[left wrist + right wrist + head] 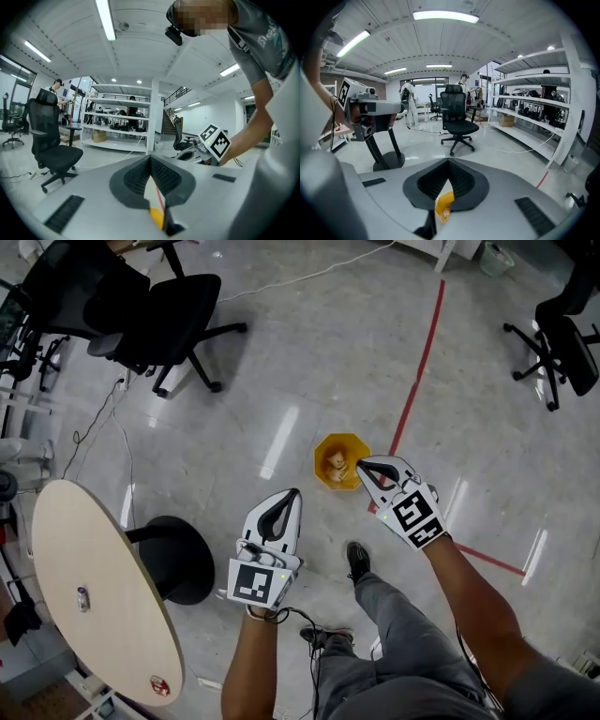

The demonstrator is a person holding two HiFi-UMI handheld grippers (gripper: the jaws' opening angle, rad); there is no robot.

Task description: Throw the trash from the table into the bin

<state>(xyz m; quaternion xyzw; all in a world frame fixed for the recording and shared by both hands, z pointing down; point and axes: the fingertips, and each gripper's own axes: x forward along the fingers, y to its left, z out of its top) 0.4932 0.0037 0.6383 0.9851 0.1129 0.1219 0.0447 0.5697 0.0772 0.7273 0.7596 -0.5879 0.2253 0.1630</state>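
Your right gripper (448,161) has its 2 jaws closed tip to tip, with nothing held between them. In the right gripper view, the narrow slit under those tips shows the yellow bin (340,461) directly below on the floor, with pale crumpled trash (335,463) lying inside it. From the head view, the right gripper's tips sit just at the bin's right rim, above it and not touching. Your left gripper (293,494) is also closed and empty, its jaws meeting in a point. It is held to the left of the bin and nearer to you, pointing toward it, and a sliver of the yellow bin shows through its own slit. A red tape line (422,352) runs across the grey floor past the bin. Well to your left stands the oval wooden table (103,549), where a small grey item (82,598) and a red item (159,685) lie. A black office chair (159,310) stands beyond it.
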